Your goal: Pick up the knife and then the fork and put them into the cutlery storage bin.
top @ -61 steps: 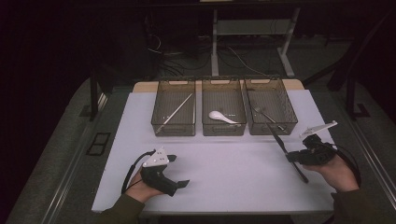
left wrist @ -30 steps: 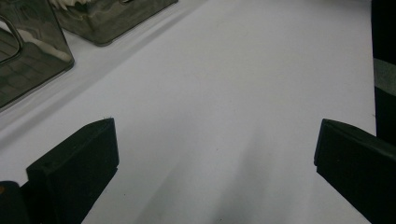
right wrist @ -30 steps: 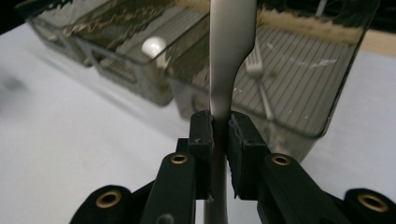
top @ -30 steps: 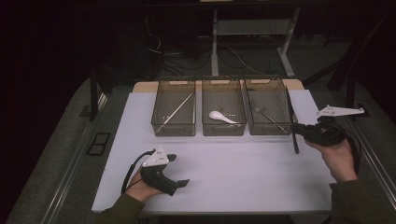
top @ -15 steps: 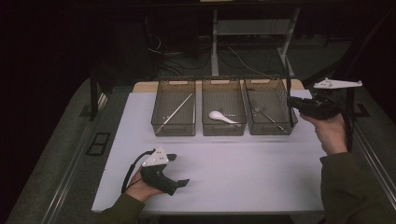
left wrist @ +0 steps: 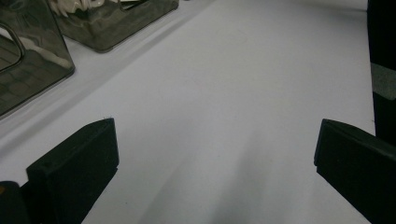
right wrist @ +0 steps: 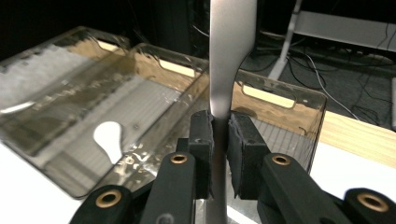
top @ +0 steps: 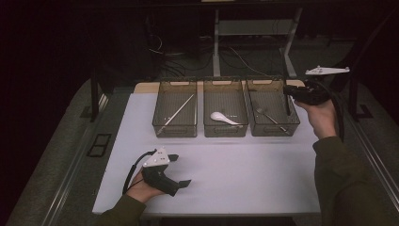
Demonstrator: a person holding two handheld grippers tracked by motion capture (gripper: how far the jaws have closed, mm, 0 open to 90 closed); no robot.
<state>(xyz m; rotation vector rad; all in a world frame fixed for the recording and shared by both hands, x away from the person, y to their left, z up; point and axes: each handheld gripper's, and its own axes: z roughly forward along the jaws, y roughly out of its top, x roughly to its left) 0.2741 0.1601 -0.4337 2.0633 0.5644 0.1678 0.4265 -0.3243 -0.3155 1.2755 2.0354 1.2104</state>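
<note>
On the white table point(top: 244, 174), the right gripper point(right wrist: 219, 135) is clamped on a slim metal utensil handle point(right wrist: 231, 46); it should be lowered squarely into the right-hand clear plastic bin point(top: 273, 115) (the left gripper point(top: 181, 172) rests agape).

We wear dark olive sleeves point(top: 350, 183) on both arms. Our left gripper point(top: 175, 170) is black with a pale three-cornered plate and a looping black cable. Our right gripper point(right wrist: 219, 135) has black padded jaws and brass-coloured rivets.
</note>
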